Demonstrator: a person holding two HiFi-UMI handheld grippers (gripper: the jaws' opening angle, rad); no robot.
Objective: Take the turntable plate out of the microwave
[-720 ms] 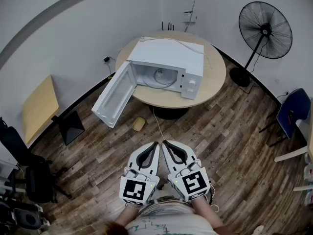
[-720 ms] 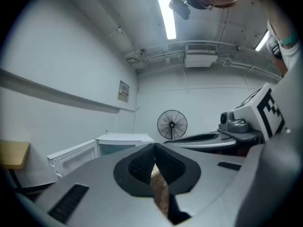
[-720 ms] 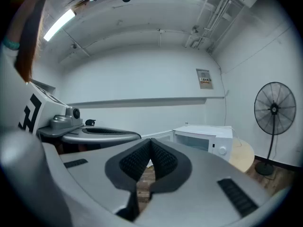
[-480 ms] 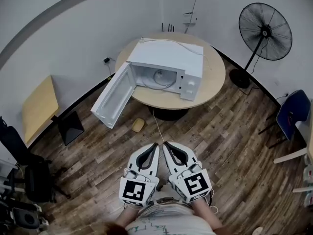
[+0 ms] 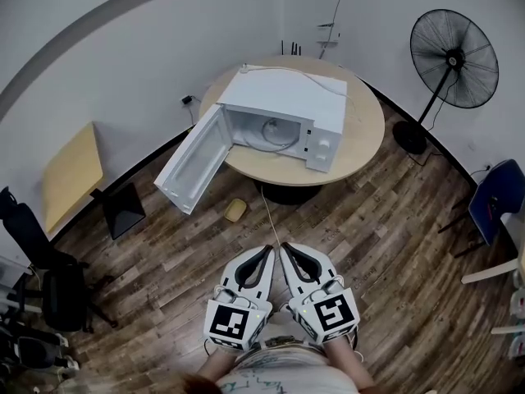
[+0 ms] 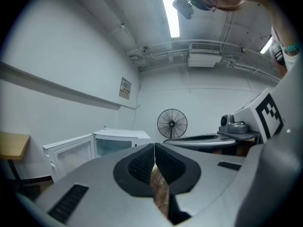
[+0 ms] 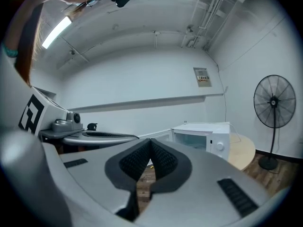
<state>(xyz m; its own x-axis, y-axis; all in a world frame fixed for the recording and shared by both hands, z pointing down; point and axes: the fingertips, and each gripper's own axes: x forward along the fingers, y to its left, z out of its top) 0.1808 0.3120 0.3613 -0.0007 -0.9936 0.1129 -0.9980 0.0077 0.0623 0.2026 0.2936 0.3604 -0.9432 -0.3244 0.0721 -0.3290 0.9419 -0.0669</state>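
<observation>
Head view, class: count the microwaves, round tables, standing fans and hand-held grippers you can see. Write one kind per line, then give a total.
Microwave: 1
Round table: 1
Standing fan: 1
Grippers: 2 (left gripper, right gripper)
Total: 5

Head view looks steeply down; both gripper views look level past their fingers (image 6: 139, 164) at the shared microwave (image 5: 287, 101), well ahead.
</observation>
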